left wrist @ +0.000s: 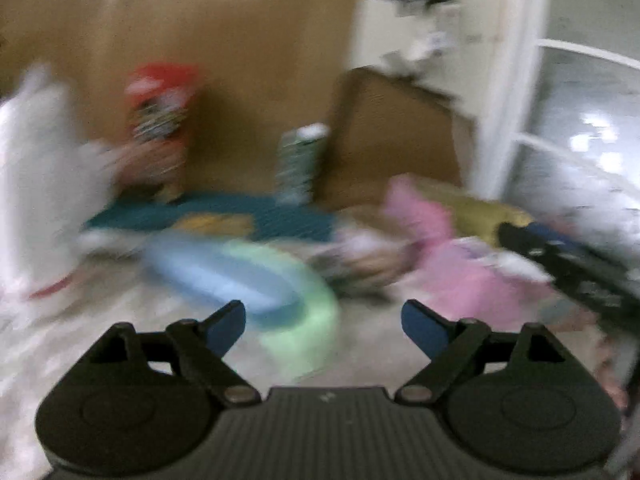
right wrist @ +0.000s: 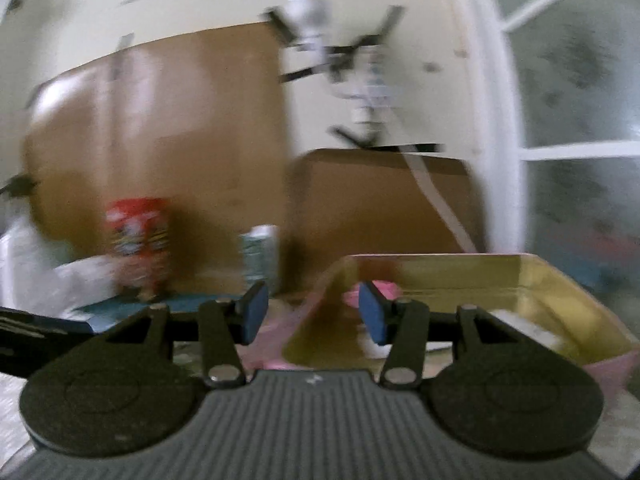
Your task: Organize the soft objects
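The left wrist view is blurred. My left gripper [left wrist: 324, 330] is open above the pale floor, with nothing between its blue pads. Just beyond it lies a curved pastel blue-and-green soft toy [left wrist: 248, 276]. A pink soft toy [left wrist: 460, 276] lies to the right and a tall white plush [left wrist: 36, 160] stands at the far left. My right gripper [right wrist: 314, 314] is open and points level at a pink box with a gold inside [right wrist: 460, 280]. The box's left corner shows between the fingers, and no pad presses on it. Something pink [right wrist: 386, 290] lies inside the box.
Brown cardboard sheets [left wrist: 240, 40] lean on the wall behind. A red-topped canister [left wrist: 160, 120] and a green-and-white can [left wrist: 300, 164] stand on a teal mat [left wrist: 208, 212]. A white-framed glass door [left wrist: 580, 120] is on the right. The right gripper's black body [left wrist: 580, 276] shows there too.
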`<act>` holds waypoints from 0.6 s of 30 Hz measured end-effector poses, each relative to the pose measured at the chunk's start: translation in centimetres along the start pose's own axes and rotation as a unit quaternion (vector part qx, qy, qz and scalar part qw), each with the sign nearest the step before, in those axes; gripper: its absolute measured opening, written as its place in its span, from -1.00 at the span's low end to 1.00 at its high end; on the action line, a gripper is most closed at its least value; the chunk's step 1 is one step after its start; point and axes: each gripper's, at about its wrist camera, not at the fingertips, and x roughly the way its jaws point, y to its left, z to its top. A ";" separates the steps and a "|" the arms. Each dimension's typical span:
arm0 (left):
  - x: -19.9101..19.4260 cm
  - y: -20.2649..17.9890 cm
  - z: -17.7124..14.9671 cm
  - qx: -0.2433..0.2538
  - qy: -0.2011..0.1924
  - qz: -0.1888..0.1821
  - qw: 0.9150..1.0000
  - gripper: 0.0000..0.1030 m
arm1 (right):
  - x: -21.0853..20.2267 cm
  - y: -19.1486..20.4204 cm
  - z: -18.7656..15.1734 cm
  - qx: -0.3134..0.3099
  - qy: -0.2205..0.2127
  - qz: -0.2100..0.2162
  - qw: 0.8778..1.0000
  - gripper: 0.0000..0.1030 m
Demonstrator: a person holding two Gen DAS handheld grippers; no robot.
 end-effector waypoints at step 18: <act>-0.2 8.7 -0.8 -0.105 -0.016 0.062 0.992 0.70 | 20.9 13.5 2.9 -0.053 0.259 0.141 0.954 0.13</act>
